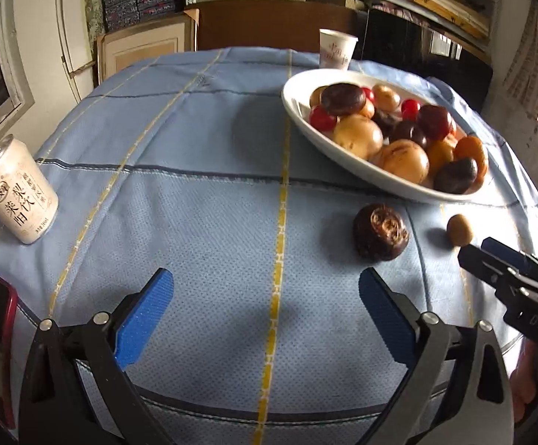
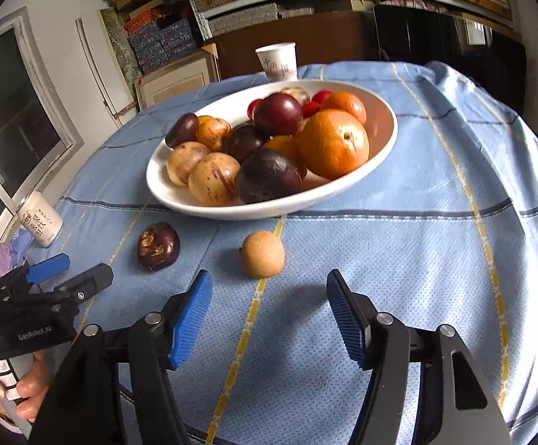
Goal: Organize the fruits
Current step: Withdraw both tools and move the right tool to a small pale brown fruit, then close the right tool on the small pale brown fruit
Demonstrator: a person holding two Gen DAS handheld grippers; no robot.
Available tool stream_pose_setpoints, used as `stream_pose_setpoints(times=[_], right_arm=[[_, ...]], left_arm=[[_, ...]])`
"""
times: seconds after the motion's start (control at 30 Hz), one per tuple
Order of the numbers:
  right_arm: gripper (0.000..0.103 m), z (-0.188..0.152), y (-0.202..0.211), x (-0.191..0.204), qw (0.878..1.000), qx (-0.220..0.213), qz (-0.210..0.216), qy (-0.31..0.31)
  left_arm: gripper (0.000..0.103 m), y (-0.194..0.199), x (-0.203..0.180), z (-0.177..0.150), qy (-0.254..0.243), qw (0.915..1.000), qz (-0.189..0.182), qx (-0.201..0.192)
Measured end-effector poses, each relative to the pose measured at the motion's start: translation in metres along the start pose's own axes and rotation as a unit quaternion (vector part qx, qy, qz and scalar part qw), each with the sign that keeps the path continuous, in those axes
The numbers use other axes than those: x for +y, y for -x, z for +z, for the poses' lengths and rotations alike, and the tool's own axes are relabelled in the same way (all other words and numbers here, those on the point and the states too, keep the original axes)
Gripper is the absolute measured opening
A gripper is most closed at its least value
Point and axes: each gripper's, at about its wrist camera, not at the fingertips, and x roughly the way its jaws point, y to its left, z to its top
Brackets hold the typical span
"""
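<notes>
We are seeing two loose fruits lying on the blue cloth [image 2: 398, 244] just in front of the white bowl [image 2: 180, 200] heaped with fruit: a dark brown fruit [image 2: 158, 246] and a small tan fruit [image 2: 262, 254]. Our right gripper [image 2: 269, 315] is hovering released near the tan one, nothing between its pads. Our left gripper [image 1: 267, 319] is gaping wide, empty. A can [image 1: 19, 191] and paper cup [image 1: 335, 50] are standing farther off.

The left tongs [image 1: 265, 315] are standing wide open over the blue-clothed desk [image 1: 202, 170], nothing between them. A dark fruit [image 1: 380, 231] and a small tan fruit [image 1: 460, 230] are lying just before the piled white bowl [image 1: 306, 111]. The right tongs [image 1: 482, 246] are reaching beside the tan fruit.
</notes>
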Motion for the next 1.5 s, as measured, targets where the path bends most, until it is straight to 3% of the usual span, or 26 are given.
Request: stream_pose_setpoints(times=[0.37, 0.5, 0.67, 1.03, 1.5], right_arm=[[0.065, 0.003, -0.002, 0.013, 1.0, -0.012, -0.002, 0.009], [0.06, 0.009, -0.003, 0.011, 1.0, -0.023, -0.014, -0.002], [0.052, 0.013, -0.012, 0.012, 1.0, -0.006, -0.011, 0.001], [0.049, 0.014, -0.018, 0.017, 1.0, 0.002, -0.019, -0.001], [0.033, 0.013, -0.021, 0.026, 0.999, 0.006, -0.047, 0.014]], left_arm=[[0.098, -0.007, -0.007, 0.001, -0.01, 0.9999, 0.006, 0.01], [0.098, -0.01, -0.003, 0.002, -0.001, 0.9998, 0.004, 0.018], [0.098, -0.009, -0.001, 0.002, 0.001, 0.9998, 0.003, 0.018], [0.098, -0.009, -0.003, 0.003, -0.004, 0.9998, 0.006, 0.018], [0.098, -0.01, -0.003, 0.002, -0.007, 0.9998, 0.005, 0.018]])
